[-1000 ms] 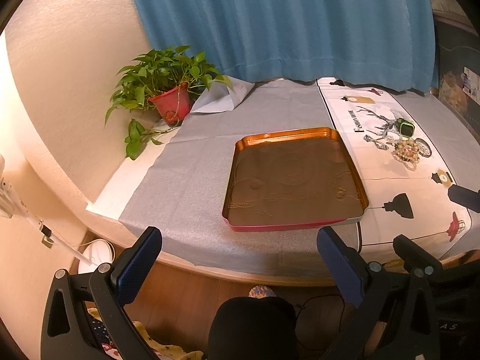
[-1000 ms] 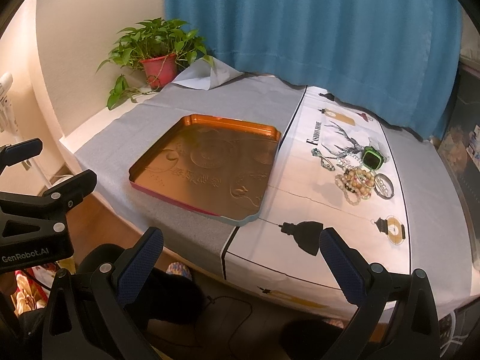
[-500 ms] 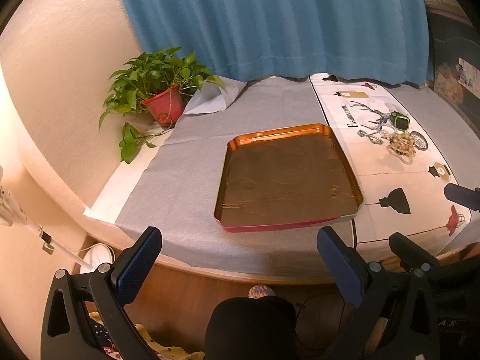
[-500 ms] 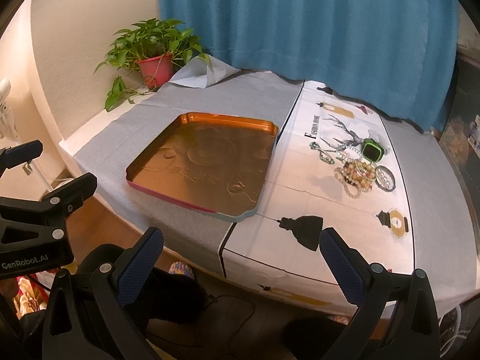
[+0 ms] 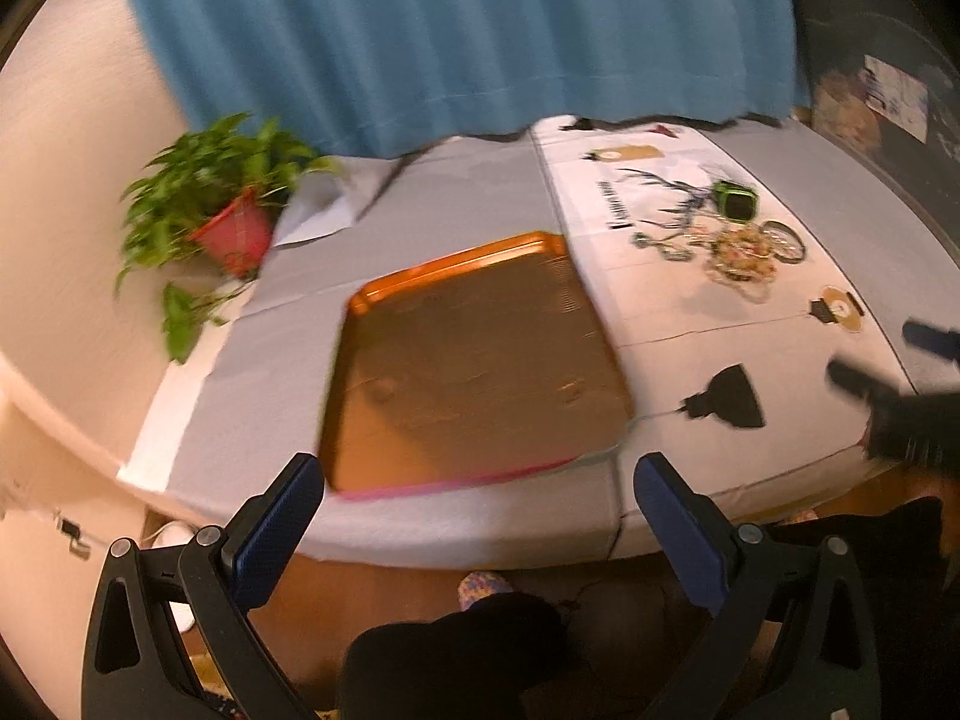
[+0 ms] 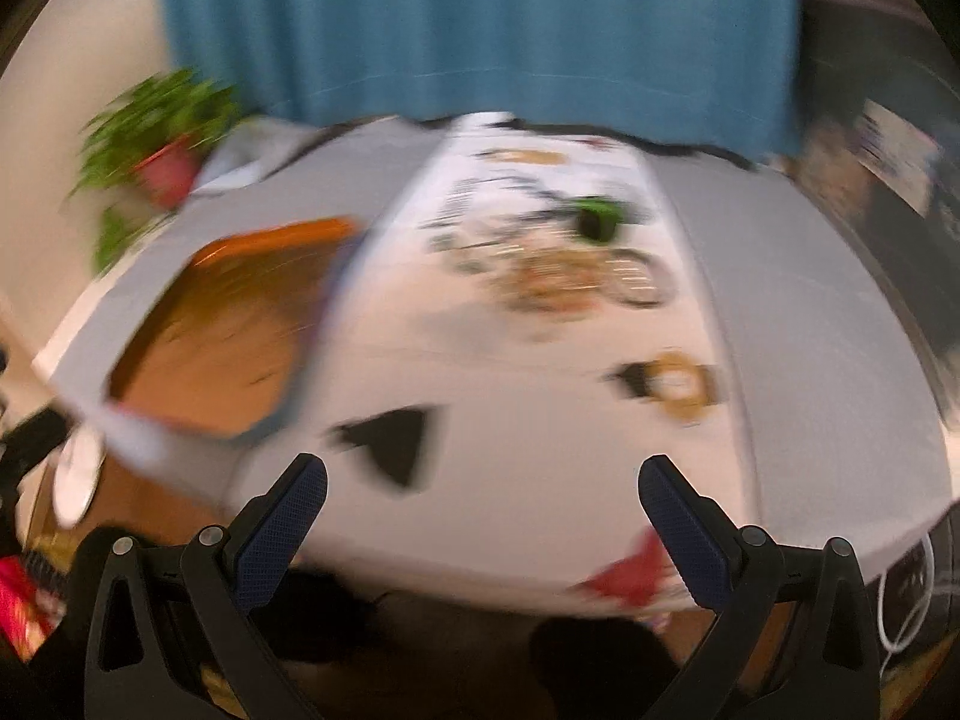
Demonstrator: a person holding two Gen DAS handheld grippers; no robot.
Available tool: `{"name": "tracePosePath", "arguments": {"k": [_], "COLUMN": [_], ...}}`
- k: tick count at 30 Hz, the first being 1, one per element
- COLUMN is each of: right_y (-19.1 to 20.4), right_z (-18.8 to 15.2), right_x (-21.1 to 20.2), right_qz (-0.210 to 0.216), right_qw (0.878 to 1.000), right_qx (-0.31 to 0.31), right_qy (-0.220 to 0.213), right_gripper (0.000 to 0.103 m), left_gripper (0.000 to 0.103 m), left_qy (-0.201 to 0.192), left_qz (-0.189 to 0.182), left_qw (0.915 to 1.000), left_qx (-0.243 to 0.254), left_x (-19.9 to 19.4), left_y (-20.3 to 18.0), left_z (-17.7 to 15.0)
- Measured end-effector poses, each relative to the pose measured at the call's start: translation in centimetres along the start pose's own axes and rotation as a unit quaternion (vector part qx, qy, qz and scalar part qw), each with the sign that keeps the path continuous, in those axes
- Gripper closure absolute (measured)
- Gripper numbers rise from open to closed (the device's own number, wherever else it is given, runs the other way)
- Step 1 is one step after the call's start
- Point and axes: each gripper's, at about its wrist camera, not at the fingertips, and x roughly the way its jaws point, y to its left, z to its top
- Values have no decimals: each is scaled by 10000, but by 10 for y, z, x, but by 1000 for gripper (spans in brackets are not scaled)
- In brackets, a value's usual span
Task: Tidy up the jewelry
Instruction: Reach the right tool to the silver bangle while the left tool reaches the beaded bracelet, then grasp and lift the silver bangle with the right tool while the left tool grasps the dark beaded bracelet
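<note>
An orange tray (image 5: 480,360) lies empty on the grey table cover, also seen blurred as the tray (image 6: 228,336) at the left of the right wrist view. A heap of jewelry (image 5: 741,252) with beaded bracelets, a ring-shaped bangle (image 5: 783,240) and a green watch (image 5: 737,201) rests on the white printed runner. The right wrist view shows the same jewelry (image 6: 564,282), blurred. My left gripper (image 5: 480,516) stands open before the table's front edge, holding nothing. My right gripper (image 6: 483,510) is open and empty over the runner's near end, and shows as the right gripper (image 5: 882,372) at the left wrist view's right edge.
A potted plant (image 5: 231,228) in a red pot stands at the table's back left by the wall. A blue curtain (image 5: 456,36) hangs behind the table. White runner (image 5: 690,330) with black prints covers the right part. A person's dark-clothed knee (image 5: 456,654) is below the edge.
Both grippers have moved forward and to the right, closer to the table; the jewelry now sits nearer the middle of the right wrist view. Both stay open, and the frames are motion blurred.
</note>
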Motion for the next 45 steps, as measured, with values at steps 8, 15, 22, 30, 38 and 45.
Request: {"name": "tracePosePath", "arguments": {"k": [8,15,22,30,38,45], "right_y": [-113,-126,-111,-131,-188,-203], "right_z": [45,75,104,85,43,41], "right_x": [69,154,185,154,117,101], "right_qz": [-502,-334,-225,-367,-731,-392], "right_qw": [9970,9976,9986,9991,9960,9970], "right_qx": [578,103,-198,-188,508,529], "right_qy": [84,603,435,126,-12,-398], "right_gripper": [0,0,0,42,42,42], "left_gripper": [0,0,0,0,5,9], "left_qy": [137,325,464,905,1583,1869], "left_qz": [-402,-509,-594,-1149,-1654,-1647], "left_qw": [9988,9978,9970,9892,9716,9653], "left_qx": [238,274,173,64,-604,-779], "left_x": [44,85,113,154,215,246], "left_y": [-55,-81,-91,-107,-120,-125], "left_z": [53,85,108,131,172,175]}}
